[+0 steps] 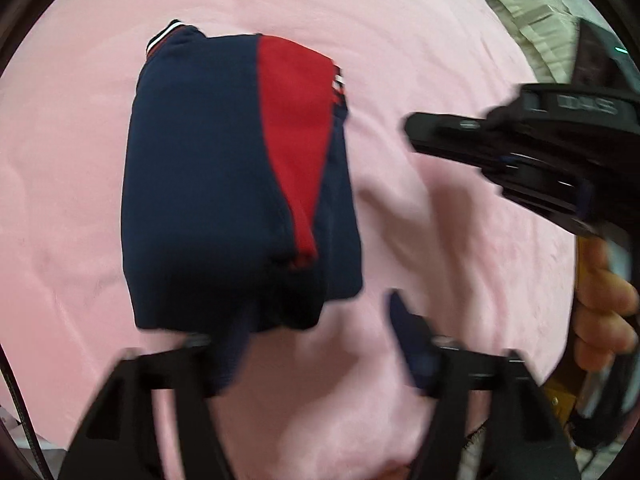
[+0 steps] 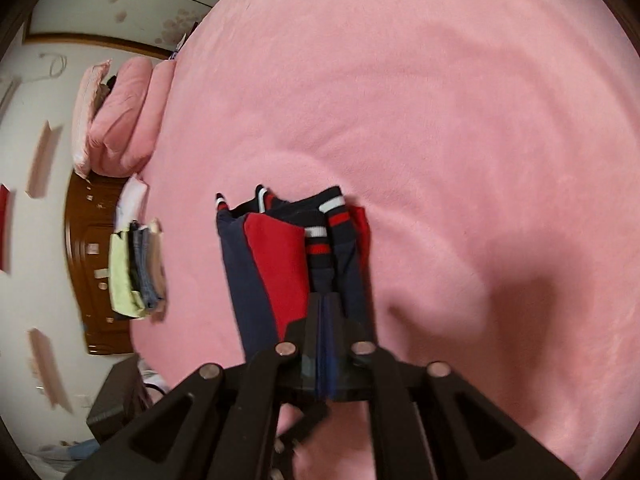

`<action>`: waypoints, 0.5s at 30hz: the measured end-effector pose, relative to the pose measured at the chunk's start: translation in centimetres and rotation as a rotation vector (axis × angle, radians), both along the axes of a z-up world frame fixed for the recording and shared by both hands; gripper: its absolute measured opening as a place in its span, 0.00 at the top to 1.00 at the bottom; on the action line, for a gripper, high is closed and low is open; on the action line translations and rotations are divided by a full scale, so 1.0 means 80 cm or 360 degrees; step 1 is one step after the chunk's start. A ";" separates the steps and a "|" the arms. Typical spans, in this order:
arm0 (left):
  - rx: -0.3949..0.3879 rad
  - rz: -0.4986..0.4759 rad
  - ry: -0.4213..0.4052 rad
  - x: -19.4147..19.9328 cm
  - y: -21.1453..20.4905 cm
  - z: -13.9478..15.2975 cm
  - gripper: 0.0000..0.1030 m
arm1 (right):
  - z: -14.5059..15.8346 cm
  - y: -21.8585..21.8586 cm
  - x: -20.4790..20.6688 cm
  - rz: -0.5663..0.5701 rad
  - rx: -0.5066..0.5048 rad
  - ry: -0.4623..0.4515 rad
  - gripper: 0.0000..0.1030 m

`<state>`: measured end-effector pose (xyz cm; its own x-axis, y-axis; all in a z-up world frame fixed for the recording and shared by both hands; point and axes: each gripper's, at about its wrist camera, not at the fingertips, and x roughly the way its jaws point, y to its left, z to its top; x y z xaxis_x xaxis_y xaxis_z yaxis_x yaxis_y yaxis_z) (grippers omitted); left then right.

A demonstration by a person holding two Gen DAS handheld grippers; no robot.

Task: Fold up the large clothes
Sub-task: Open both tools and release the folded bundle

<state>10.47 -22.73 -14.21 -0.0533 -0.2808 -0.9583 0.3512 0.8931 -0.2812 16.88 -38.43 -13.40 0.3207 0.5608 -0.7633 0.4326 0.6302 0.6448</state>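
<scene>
- Nearest, low in the left wrist view: left gripper [image 1: 316, 350], spread wide with nothing between the fingers. One finger overlaps the near edge of the garment; too blurred to tell whether touching.
- Just beyond: navy jacket with a red panel and striped red-and-white cuffs [image 1: 208, 184], lying flat on the pink fleece bedcover [image 1: 420, 40] as a compact rectangle with cuffs and collar tucked at the far end.
- To the right, apart from the jacket: right gripper [image 2: 323, 308], pads pressed together. Seemingly gripping nothing, judging by the gap of bare pink visible from the left side.
- Behind it: bare hand [image 1: 604, 300] wrapped around the handle.
- Step in hand, by judgement: folding all but done, both tools off the cloth, bundle ready for tidying or moving.
- Next move, by judgement: close the wide fingers over all layers at the near edge, support the other side, lift level to avoid the fold springing open.
- Only from the right wrist: striped cuffs end-on, giving a false look of cloth between the closed pads. Further off, a stack of folded pale-green and denim clothes [image 2: 138, 268] at the bed's edge, a likely destination, and pink pillows [image 2: 120, 128] beyond.
- Only from the left wrist: full outline of the folded rectangle and the clear gap beside the right tool.
</scene>
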 end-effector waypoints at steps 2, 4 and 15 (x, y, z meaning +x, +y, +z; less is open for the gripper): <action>0.0002 -0.0016 0.0016 -0.004 0.007 0.012 0.12 | -0.010 0.007 0.001 0.0024 0.0069 0.0032 0.95; 0.0030 -0.0013 0.0030 -0.010 0.024 0.025 0.12 | -0.019 0.018 0.004 0.0035 0.0139 0.0061 0.88; 0.0165 0.0275 0.0102 0.005 0.123 0.048 0.12 | -0.045 0.073 0.028 0.0076 0.0146 0.0176 0.50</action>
<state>10.85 -12.87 -10.35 -0.0750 -0.1912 -0.9787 0.1745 0.9638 -0.2017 19.14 -32.56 -17.03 0.2089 0.6423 -0.7375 0.4748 0.5927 0.6506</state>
